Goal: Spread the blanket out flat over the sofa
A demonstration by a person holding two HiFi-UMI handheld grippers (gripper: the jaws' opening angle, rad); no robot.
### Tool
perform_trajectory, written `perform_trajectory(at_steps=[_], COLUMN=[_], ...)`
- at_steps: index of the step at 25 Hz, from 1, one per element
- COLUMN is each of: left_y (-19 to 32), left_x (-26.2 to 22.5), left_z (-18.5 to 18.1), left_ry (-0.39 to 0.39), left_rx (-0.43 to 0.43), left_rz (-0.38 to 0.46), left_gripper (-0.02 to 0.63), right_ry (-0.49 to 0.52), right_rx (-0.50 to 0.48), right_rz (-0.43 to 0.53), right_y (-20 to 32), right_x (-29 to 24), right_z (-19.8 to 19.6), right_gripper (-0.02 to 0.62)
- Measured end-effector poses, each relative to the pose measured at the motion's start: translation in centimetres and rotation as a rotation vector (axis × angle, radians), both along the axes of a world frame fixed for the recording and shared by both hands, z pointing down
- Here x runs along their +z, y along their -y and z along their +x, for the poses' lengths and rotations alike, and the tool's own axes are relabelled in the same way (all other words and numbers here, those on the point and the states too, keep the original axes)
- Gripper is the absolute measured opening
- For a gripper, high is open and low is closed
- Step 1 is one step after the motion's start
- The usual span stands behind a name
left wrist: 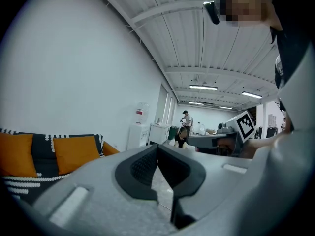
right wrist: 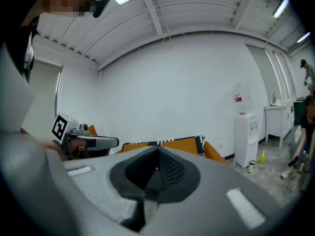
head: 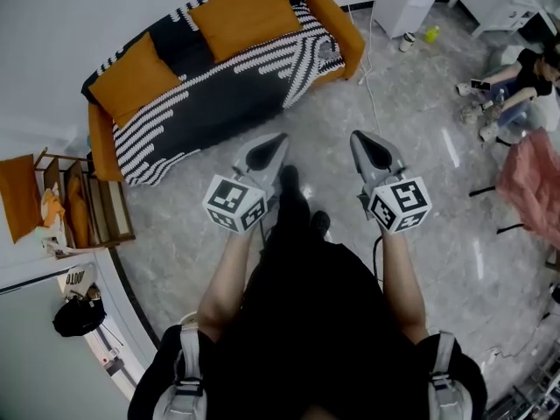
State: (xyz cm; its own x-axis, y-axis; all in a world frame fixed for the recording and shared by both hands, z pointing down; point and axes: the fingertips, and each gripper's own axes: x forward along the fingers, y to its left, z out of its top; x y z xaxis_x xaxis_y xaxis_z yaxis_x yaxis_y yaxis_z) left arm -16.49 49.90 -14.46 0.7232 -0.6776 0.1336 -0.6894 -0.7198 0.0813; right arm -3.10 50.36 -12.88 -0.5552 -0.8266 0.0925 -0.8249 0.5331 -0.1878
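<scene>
Blanket [head: 236, 86], black with white stripes, lies draped over the sofa [head: 337, 24], up and to the left of both tools in the head view, well apart from them across bare floor [head: 350, 261]. It covers the seat and back and hangs over the front edge. Its long axis follows the sofa, from the near left arm to the far right arm. Two orange cushions [head: 245, 11] sit on it against the back.

We hold the left gripper [head: 276, 140] nearer the sofa's front edge, and the right gripper [head: 360, 138] just beside it. Both point at the sofa. Each has its jaws together at the tips with nothing between them, and neither touches any cloth.

We judge the spread looks largely done. Any smoothing would call for a reach forward and left, with the left gripper leading.
</scene>
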Motion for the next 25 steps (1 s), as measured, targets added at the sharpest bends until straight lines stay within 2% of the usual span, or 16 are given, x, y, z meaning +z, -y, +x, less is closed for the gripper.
perform_trajectory(at_steps=[11,20,25], left_y=[9.9,17.3,20.7], left_x=[-0.7,-1.6,-0.9], left_z=[-1.2,-1.4,-2.1], left_ry=[0.009,0.008,0.009], left_rx=[0.025,0.119,0.162], left_rz=[0.013,0.002,-0.010], left_gripper=[0.011,0.011,0.011], right_ry=[-0.043,-0.118,-0.085], right_rx=[0.008,0.085,0.105], right_rz=[-0.018,-0.038,-0.099], right_y=[8.7,16.7,20.2], right_x=[-0.9,-1.7,-0.1], right_z=[-1.6,-2.7,-3.8], right_gripper=[0.003,0.003,0.003])
